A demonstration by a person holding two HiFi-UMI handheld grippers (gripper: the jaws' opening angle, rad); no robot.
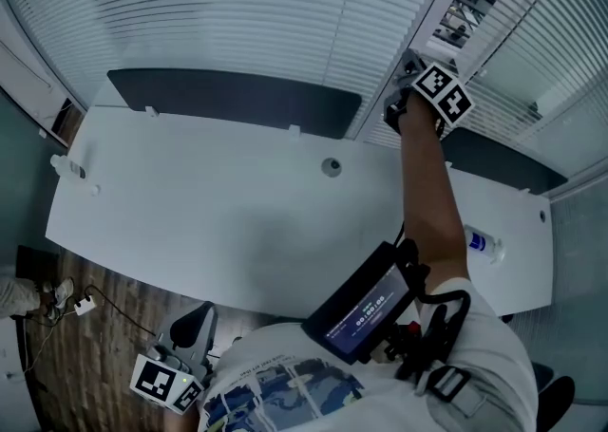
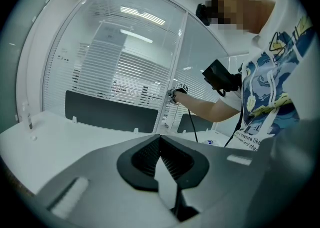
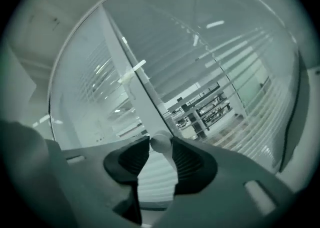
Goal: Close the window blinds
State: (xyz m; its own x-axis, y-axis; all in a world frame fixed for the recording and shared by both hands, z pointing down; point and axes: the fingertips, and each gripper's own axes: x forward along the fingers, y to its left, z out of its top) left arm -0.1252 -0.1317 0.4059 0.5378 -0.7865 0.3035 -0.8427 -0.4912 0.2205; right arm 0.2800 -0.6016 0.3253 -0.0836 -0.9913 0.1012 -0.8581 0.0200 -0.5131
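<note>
- White blinds (image 1: 237, 12) with horizontal slats hang behind the worktop (image 1: 190, 202).
- A small, pale, round knob (image 3: 160, 143) sits pinched between the right claw's (image 3: 160, 145) tips.

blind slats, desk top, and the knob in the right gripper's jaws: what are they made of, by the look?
Blind slats: thin, pale strips with a light sheen; painted aluminium or plastic, can't tell which.
Desk top: flat, matte white, no grain; likely laminate.
Knob: small, rounded, smooth off-white; probably moulded plastic.
</note>
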